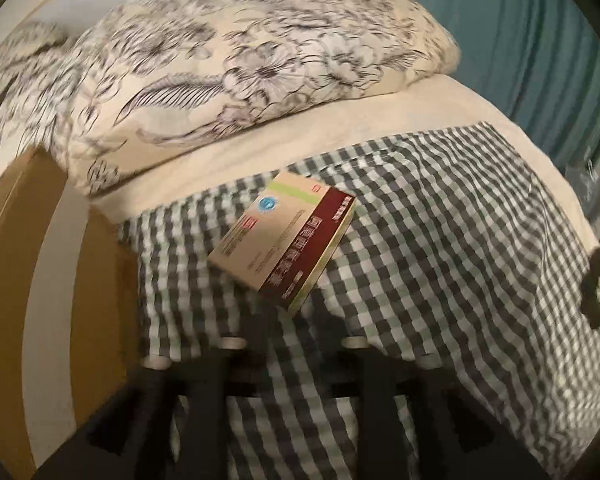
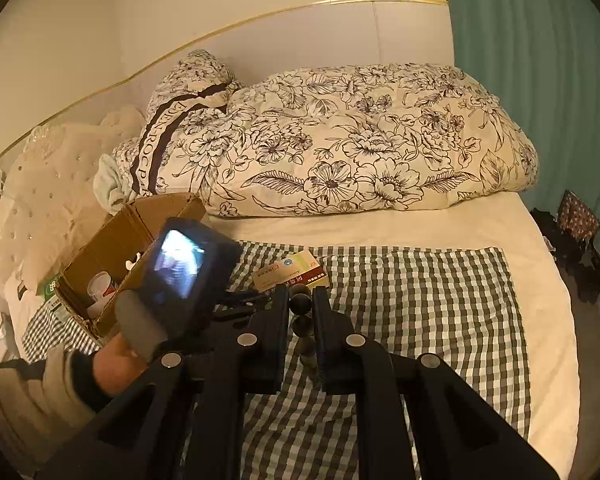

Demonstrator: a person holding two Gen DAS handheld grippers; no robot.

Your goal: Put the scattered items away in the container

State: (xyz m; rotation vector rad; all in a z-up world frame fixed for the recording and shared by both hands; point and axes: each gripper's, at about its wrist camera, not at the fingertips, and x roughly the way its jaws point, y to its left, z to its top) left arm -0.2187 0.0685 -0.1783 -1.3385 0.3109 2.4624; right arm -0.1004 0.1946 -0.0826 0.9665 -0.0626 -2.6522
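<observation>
The right gripper (image 2: 301, 312) is clamped on a string of dark beads (image 2: 301, 304) — not yet boxed. Just beyond the left gripper (image 1: 290, 320), which grips a medicine box (image 1: 284, 236), the cardboard box (image 2: 112, 248) at its left already holds items.

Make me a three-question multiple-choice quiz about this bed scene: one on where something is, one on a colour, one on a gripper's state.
1. Where does the cardboard box stand?
A. On the floor
B. On the bed, at the left end of the checked cloth
C. On a chair

2. What colour is the curtain?
A. Red
B. Yellow
C. Teal

3. How is the right gripper?
A. Shut on a string of dark beads
B. Wide open and empty
C. Shut on a spoon

Answers:
1 B: its base overlaps the cloth's left edge on the bed.
2 C: the folds at the right are teal.
3 A: the beads hang between its closed fingers.
</observation>
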